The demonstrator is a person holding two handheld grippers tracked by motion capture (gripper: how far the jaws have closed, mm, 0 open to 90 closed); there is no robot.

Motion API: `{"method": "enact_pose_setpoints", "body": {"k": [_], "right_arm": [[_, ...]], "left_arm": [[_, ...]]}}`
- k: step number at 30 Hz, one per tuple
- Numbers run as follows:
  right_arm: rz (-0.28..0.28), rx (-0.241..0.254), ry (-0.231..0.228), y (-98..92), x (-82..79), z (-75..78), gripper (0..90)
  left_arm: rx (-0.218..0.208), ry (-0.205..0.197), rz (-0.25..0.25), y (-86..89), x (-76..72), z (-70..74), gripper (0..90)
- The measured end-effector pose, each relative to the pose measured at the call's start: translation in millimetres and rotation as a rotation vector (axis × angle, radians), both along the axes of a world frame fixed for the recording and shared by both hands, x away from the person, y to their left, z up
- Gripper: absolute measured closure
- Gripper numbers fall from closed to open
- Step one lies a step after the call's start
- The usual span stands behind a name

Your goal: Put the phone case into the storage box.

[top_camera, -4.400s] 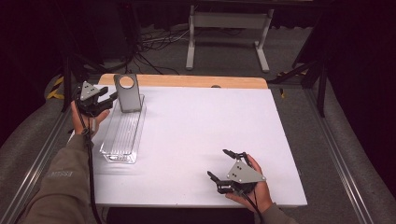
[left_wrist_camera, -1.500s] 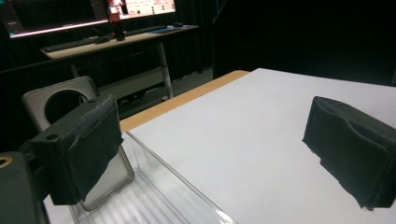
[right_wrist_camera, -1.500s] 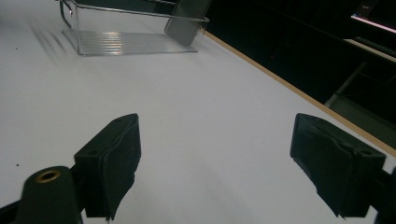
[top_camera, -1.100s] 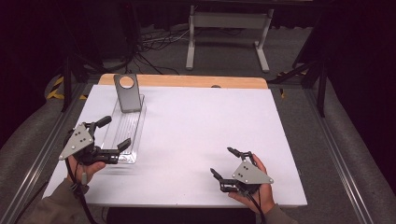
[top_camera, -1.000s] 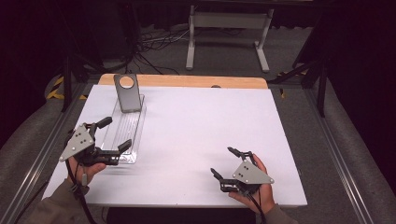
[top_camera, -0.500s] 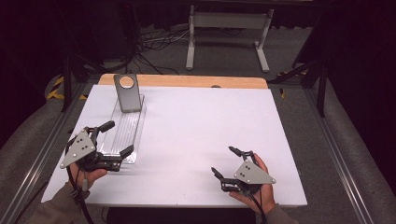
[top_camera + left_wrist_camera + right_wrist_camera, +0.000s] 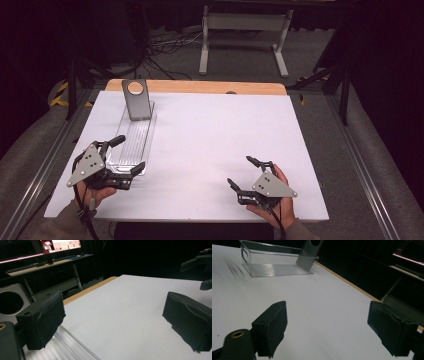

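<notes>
A long clear plastic tray point(image 7: 134, 142) lies on the left of the white table point(image 7: 225, 135). A grey plate with a round hole point(image 7: 136, 99) leans upright at the tray's far end. My left gripper point(image 7: 129, 154) hovers open at the tray's near end, one jaw over its left side and the other by its near right corner. In the left gripper view the left gripper point(image 7: 115, 322) has its jaws wide apart, with the ribbed tray floor point(image 7: 62, 347) low on the left. My right gripper point(image 7: 240, 171) rests open near the front right, with nothing between the jaws.
The right gripper view looks past the right gripper point(image 7: 332, 327) across bare table to the tray point(image 7: 274, 262) and the grey plate point(image 7: 309, 252). A wooden strip point(image 7: 200, 86) runs along the table's far edge. Metal rails flank the table and a stand point(image 7: 245, 30) is beyond it.
The left gripper has come back from the grey plate at the tray's far end to the tray's near end, still drifting toward the front. The right gripper has barely shifted.
</notes>
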State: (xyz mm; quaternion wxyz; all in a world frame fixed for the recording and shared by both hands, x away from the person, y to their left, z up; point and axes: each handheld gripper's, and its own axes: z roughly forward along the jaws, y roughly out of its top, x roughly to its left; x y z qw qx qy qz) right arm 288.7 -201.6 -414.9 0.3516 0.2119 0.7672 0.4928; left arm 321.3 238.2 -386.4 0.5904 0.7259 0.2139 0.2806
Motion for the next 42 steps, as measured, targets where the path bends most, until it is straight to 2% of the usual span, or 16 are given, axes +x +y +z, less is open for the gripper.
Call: {"method": "enact_pose_setpoints", "body": {"k": [11, 14, 23, 32, 38, 40, 42], "right_arm": [[0.0, -0.001, -0.003, 0.6, -0.4, 0.8, 16.5], [-0.002, 0.001, -0.004, 0.6, -0.9, 1.3, 16.5], [-0.003, 0.0, -0.005, 0.5, -0.5, 1.2, 16.4], [-0.001, 0.003, -0.007, 0.2, -1.7, 2.0, 16.4], [0.004, 0.003, -0.007, 1.1, -2.1, 2.6, 16.4], [0.007, 0.021, 0.006, 0.4, -2.0, 3.4, 16.3], [0.01, 0.045, 0.02, -1.3, -1.4, 3.8, 16.4]], "left_arm": [[0.011, 0.015, -0.017, -4.6, -7.2, -7.8, 4.5], [0.032, 0.015, -0.021, -5.4, -8.8, -10.0, 4.3], [0.029, 0.038, -0.035, -6.8, -11.8, -17.3, 4.1], [0.058, 0.05, -0.046, -12.7, -15.3, -26.0, 4.3], [0.063, 0.054, -0.038, -15.3, -19.8, -30.3, 4.9], [0.042, 0.079, -0.041, -14.4, -20.8, -33.1, 5.3], [0.048, 0.082, -0.04, -14.3, -21.3, -34.6, 5.6]]}}
